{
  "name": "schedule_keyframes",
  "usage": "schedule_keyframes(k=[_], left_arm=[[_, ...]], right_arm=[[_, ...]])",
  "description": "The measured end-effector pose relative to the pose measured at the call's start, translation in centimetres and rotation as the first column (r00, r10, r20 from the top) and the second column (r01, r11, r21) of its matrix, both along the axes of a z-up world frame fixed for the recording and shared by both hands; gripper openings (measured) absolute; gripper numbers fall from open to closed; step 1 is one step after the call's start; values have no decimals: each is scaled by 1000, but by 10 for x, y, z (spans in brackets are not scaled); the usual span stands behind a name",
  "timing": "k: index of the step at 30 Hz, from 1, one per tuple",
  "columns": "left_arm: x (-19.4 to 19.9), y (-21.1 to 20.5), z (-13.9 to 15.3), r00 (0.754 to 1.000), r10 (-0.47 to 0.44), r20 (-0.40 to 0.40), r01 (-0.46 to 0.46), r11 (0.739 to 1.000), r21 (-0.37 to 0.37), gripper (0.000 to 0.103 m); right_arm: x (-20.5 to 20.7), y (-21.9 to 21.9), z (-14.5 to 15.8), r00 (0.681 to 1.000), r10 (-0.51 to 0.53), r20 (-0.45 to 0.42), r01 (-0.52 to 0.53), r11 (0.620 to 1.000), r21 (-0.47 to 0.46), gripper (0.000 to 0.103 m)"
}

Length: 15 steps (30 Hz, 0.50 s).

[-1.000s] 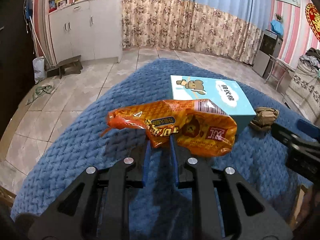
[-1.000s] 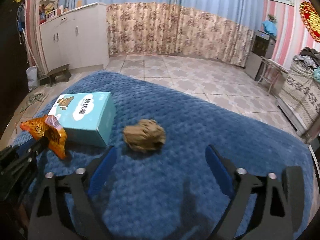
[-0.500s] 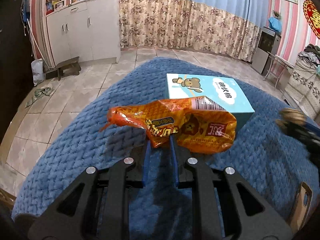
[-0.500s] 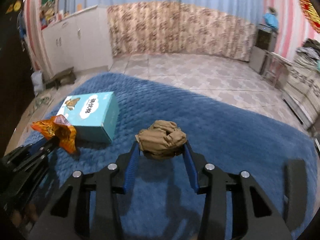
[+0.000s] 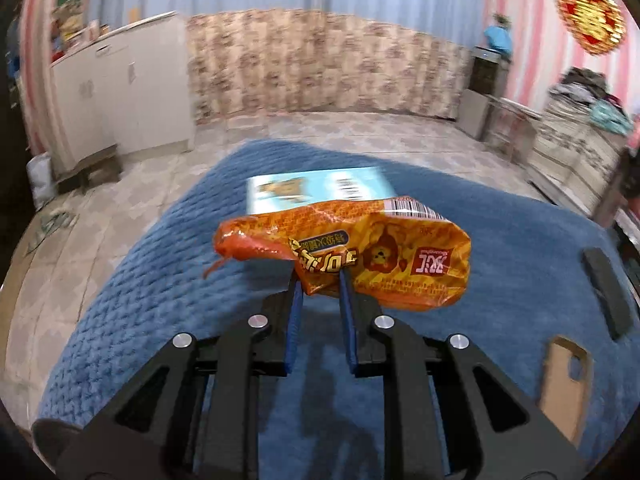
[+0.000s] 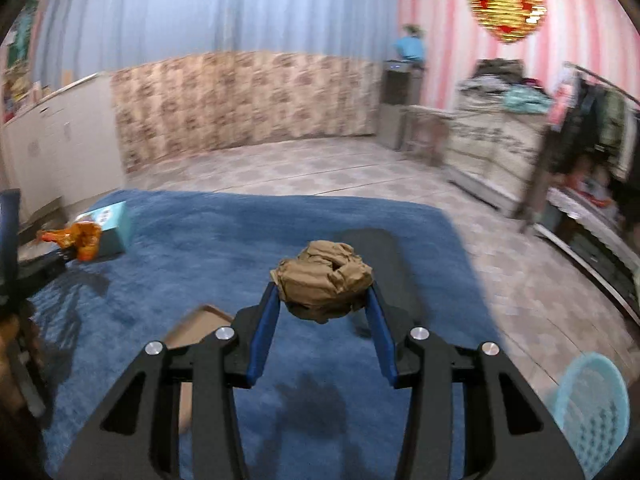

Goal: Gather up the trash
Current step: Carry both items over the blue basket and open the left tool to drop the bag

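Left wrist view: pinching the lower edge of an orange snack wrapper point(image 5: 380, 256) between the blue fingers point(image 5: 294, 320) of the left gripper point(image 5: 318, 280), nearly pressed together with only thin foil between them. Holding the wrapper lifted clear above the blue cover point(image 5: 160, 300), twisted end trailing toward the left of the view, barcode end toward the right. Partly hiding a light blue box point(image 5: 316, 186) lying flat on the cover just behind the wrapper. Passing a flat black object point(image 5: 608, 292) and a brown cardboard piece point(image 5: 564, 384), both lying on the cover at the right edge, near each other but apart. Blurring the room behind: white cabinets at left, a flowered curtain along the far wall.

Right wrist view: gripping a crumpled brown paper wad point(image 6: 324, 276) in the right gripper point(image 6: 322, 300), fingers having just been closing and now pressing on both sides of the wad, set about as wide as the wad itself. Carrying the wad raised off the cover, above the near end of the black object. Catching a light blue perforated basket point(image 6: 592, 408) standing on the tiled floor at the lower right corner, off the cover's edge and well apart from the wad. Showing the wrapper and box small at far left.
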<state>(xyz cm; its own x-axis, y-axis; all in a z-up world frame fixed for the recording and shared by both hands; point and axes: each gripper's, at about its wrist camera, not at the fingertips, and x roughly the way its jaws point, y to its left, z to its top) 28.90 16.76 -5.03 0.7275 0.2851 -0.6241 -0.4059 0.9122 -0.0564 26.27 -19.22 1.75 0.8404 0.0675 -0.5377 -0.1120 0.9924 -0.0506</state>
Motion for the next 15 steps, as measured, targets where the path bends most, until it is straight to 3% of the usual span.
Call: schedule_keyframes(k=[4,8,15], left_arm=[[-7,-42,16,992,-120,24,121,993,-3,17],[-10,-91,30,967,-252,48,254,967,-25,17],[-14,-198,45,877,-474,78,477,878,-34,17]], right_arm=[[-26,-55,5,990,-136,24,136,991,5,44],[-45,-108,2,964,-264,42,264,964,-11,44],[-66,-208,-9,893,-449,37,448,893,35,44]])
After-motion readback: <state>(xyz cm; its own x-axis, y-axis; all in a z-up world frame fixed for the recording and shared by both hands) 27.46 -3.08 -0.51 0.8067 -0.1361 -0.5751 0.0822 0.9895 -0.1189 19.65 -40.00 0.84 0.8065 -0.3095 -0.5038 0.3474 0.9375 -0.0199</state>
